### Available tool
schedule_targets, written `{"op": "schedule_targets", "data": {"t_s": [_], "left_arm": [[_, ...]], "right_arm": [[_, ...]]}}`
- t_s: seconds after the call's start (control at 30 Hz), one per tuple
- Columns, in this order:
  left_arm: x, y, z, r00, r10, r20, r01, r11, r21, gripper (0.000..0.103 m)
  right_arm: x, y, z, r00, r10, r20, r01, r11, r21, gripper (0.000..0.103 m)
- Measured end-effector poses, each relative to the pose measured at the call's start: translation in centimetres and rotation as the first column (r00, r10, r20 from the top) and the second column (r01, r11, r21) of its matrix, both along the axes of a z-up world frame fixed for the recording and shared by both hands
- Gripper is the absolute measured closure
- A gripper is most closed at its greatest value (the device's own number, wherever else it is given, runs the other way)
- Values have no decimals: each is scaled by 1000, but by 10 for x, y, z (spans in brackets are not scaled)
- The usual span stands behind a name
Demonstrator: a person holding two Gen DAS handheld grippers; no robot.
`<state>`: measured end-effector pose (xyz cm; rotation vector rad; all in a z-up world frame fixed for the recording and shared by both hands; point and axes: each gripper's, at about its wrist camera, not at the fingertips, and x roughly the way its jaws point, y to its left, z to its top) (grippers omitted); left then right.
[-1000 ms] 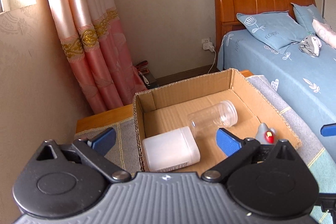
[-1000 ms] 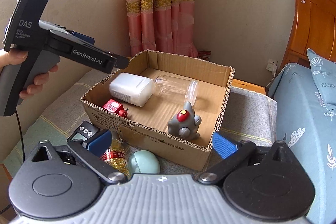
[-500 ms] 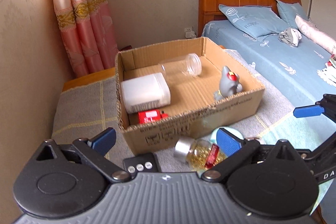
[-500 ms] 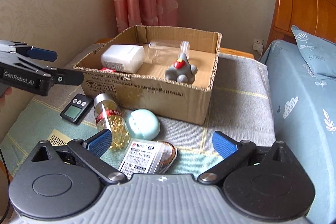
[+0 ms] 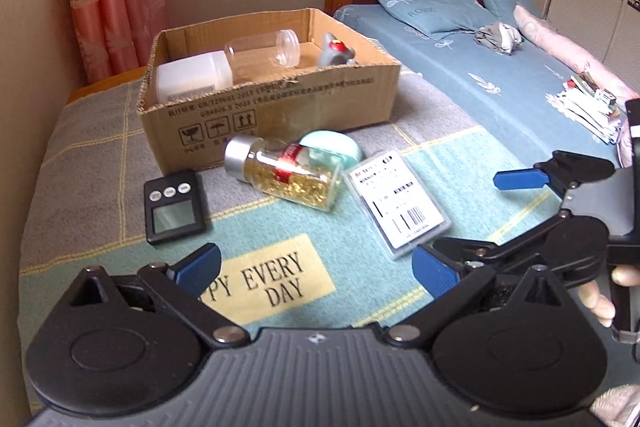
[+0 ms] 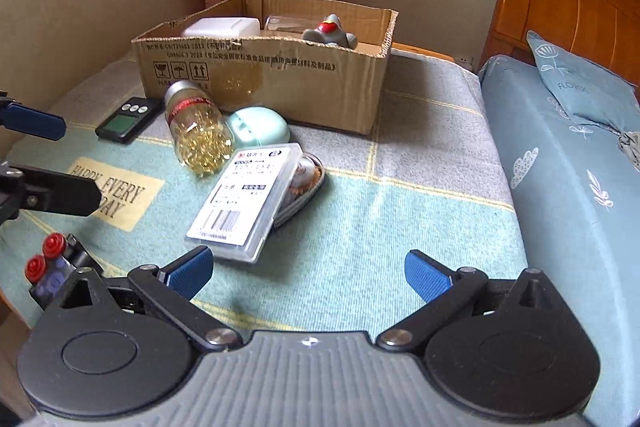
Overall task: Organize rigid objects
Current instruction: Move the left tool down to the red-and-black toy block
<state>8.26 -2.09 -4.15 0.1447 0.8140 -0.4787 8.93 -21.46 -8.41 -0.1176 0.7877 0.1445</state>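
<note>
i saw the box [image 5: 276, 107] sitting at the far end of the blanket [image 5: 100, 163], close to the wall. in the box were a tub [image 5: 194, 79] on the left, a jar [image 5: 262, 49] lying on its side in the middle and a toy [image 5: 335, 53] on the right. in front of the box lay a bottle [image 5: 288, 177] on its side, touching a round case [image 5: 330, 147] behind it. left of the bottle lay a small scale [image 5: 174, 205]. right of the bottle lay a flat case [image 5: 400, 199], resting partly on a tin [image 6: 306, 183]. the bed [image 5: 500, 87] was to the right, with pillows [image 5: 424, 7] at its head.
</note>
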Motion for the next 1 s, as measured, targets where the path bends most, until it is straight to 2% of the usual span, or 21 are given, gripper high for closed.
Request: {"op": "schedule_targets", "data": {"t_s": [0.13,0.37,0.5,0.8,1.0], "left_arm": [[-17,-7,-11,997,-72,-16,73,997,12,2],[-32,-12,-36,991,-125,-49,129,988,89,2],[-29,-3,-43,996,-77,-35,81,987,136,2],[-13,35,-47,997,52,-52,-46,992,121,2],[8,63,-48,984,171,-42,-164,978,132,2]], "right_arm": [[-10,-7,-12,999,-34,-17,35,999,30,0],[-17,-10,-15,998,-63,-18,63,998,31,0],[-15,-14,-14,997,-70,-26,71,996,45,0],[-11,-12,-15,999,-47,-24,48,998,30,0],[-8,-10,-15,999,-43,-28,44,999,28,0]]}}
